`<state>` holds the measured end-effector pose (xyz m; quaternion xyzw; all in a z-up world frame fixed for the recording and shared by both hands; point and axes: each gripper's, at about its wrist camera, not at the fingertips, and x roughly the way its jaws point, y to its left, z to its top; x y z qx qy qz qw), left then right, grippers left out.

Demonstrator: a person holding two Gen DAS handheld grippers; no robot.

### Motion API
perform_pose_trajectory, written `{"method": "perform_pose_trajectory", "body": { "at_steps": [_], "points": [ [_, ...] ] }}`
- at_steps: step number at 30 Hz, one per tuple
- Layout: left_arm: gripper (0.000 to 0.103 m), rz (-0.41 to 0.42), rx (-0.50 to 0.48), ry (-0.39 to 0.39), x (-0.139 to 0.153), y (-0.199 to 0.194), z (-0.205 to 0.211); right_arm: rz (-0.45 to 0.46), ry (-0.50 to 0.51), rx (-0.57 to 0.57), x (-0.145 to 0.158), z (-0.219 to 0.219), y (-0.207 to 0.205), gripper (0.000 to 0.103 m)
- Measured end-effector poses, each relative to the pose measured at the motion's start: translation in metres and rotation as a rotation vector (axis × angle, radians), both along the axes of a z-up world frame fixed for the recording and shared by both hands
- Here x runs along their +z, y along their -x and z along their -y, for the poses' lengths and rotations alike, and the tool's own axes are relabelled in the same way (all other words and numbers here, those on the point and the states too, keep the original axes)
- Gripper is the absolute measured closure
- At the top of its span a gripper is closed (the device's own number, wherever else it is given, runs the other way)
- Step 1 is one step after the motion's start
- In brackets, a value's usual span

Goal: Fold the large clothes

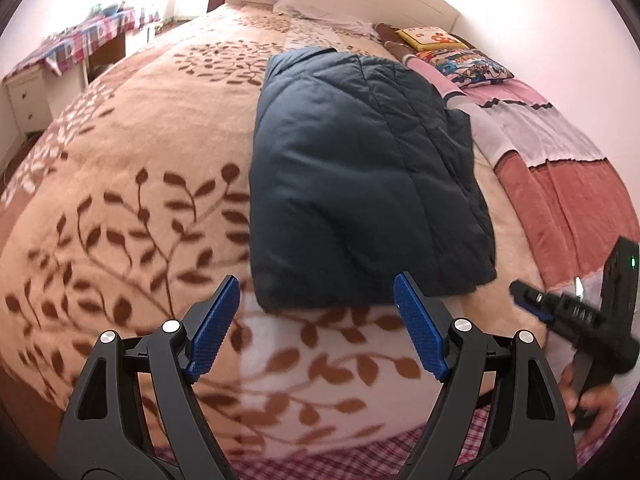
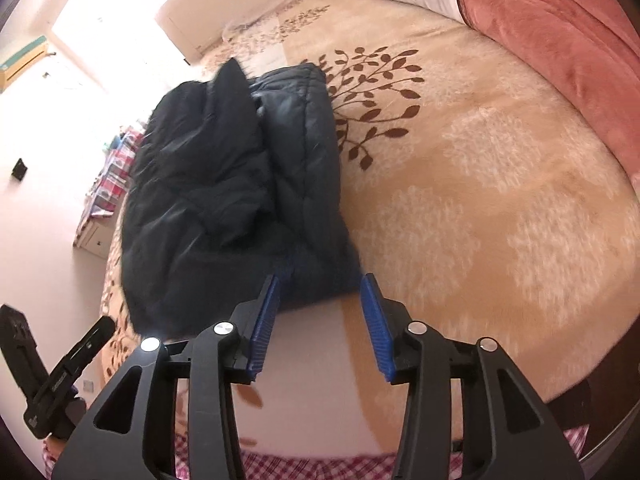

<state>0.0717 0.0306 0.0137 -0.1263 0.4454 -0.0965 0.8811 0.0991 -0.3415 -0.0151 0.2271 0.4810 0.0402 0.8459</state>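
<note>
Bare blanket (image 1: 120, 168) — jacket (image 1: 352, 168) centre

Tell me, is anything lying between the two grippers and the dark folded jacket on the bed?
Nothing visible. Only bare blanket separates the open left gripper and right gripper from the jacket.

Right tool (image 1: 532, 304) blurred; desk (image 1: 80, 46) clutter unreadable.

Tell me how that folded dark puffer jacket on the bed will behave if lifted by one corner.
The jacket looks quilted and puffy, so probably light for its bulk. It is soft cloth folded in layers, so it would likely sag and unfold. Its shell shows some sheen, so it may slip between pads.
</note>
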Motion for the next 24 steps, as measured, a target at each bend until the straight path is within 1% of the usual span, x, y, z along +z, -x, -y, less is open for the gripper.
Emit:
{"method": "perform_pose_trajectory", "body": {
  "at_steps": [2, 3, 6, 8, 10, 13, 18, 24],
  "points": [
    [0.024, -0.011, 0.014, 0.017, -0.004, 0.013, 0.003, 0.012, 0.012, 0.015, 0.001, -0.009, 0.017, 0.056],
    [0.024, -0.012, 0.023, 0.019, -0.007, 0.019, 0.004, 0.018, 0.026, 0.032, 0.0, -0.015, 0.028, 0.051],
    [0.024, -0.01, 0.08, -0.004, -0.016, 0.043, 0.01, 0.037, 0.099, 0.067, -0.009, -0.033, 0.061, 0.05],
    [0.024, -0.019, 0.092, -0.022, -0.023, 0.057, 0.012, 0.037, 0.13, 0.096, -0.014, -0.042, 0.071, 0.05],
    [0.024, -0.012, 0.074, -0.047, -0.028, 0.07, 0.015, 0.035, 0.163, 0.13, -0.019, -0.053, 0.08, 0.05],
    [0.024, 0.01, 0.042, -0.078, -0.028, 0.082, 0.015, 0.03, 0.184, 0.154, -0.022, -0.063, 0.089, 0.05],
    [0.024, 0.053, 0.012, -0.079, -0.019, 0.097, 0.013, -0.027, 0.186, 0.159, -0.031, -0.074, 0.091, 0.05],
    [0.024, 0.149, -0.025, -0.061, -0.005, 0.113, 0.008, -0.067, 0.235, 0.153, -0.03, -0.09, 0.1, 0.05]
  ]
}}
